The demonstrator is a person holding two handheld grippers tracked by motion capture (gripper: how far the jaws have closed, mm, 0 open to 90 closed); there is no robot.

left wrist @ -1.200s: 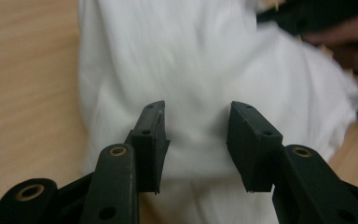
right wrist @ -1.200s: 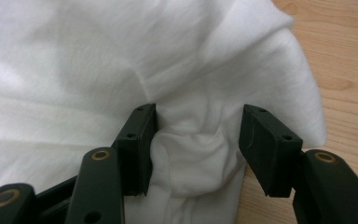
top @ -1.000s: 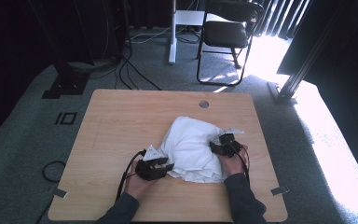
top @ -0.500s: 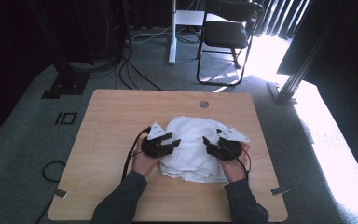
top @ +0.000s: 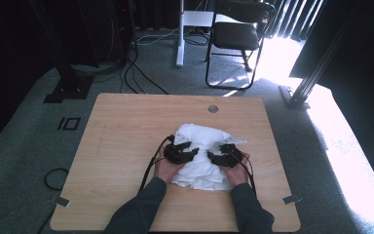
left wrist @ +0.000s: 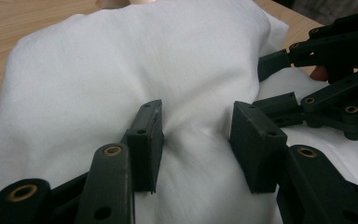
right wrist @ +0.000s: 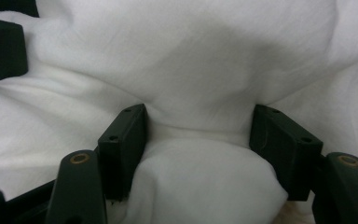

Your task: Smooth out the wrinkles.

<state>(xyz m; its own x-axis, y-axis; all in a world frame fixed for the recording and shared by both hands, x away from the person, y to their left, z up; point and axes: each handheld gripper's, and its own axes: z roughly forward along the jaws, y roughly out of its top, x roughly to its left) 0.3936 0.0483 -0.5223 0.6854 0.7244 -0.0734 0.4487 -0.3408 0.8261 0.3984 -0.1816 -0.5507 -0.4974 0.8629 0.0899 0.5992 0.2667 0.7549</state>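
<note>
A crumpled white cloth (top: 202, 139) lies in a heap on the wooden table (top: 126, 126), right of centre. My left gripper (top: 182, 151) is on the heap's left side. Seen along its own jaws, the left gripper (left wrist: 196, 135) digs into the cloth (left wrist: 121, 60) and pinches a puckered bunch. My right gripper (top: 219, 155) is on the heap's right side and faces the left one closely. A thick fold of cloth (right wrist: 191, 56) bulges between the jaws of the right gripper (right wrist: 198, 140), which have just been closing on it. The right gripper (left wrist: 272, 84) also appears beyond the left one's jaws.
A small round hole (top: 213, 108) sits near the table's far edge. Beyond the table stand a black chair (top: 238, 34) and a white post (top: 180, 34), with cables (top: 141, 73) on the grey carpet. A dark frame leg (top: 311, 73) stands at the right in bright sunlight.
My left gripper has moved from the cloth's near-left edge up and right onto the heap, folding that side in. The right gripper has shifted slightly toward the person and inward. The heap looks more bunched.
</note>
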